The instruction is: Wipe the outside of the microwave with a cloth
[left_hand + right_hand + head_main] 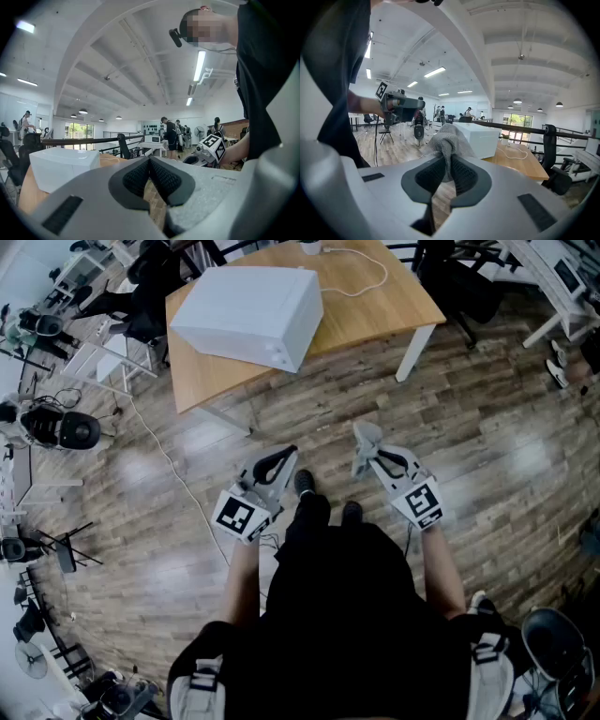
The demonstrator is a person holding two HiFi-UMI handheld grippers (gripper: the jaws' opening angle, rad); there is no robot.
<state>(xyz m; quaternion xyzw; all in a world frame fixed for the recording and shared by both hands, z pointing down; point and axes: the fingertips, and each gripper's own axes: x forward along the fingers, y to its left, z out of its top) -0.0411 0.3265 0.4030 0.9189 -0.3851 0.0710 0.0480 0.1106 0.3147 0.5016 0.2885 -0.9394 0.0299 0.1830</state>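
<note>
Right tongs (446, 164) clamped on cloth (445, 139), left tongs (150, 165) closed empty, microwave (248, 310) at table (375, 307) edge

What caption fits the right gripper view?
The right claw shut on the grey cloth, white microwave on the table ahead.

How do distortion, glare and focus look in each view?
Head view: sharp, edges bent by fisheye, pale glare patches on the wooden floor. Left gripper view: heavy fisheye, black corners, bright ceiling light. Right gripper view: same distortion, cloth sharp.
</note>
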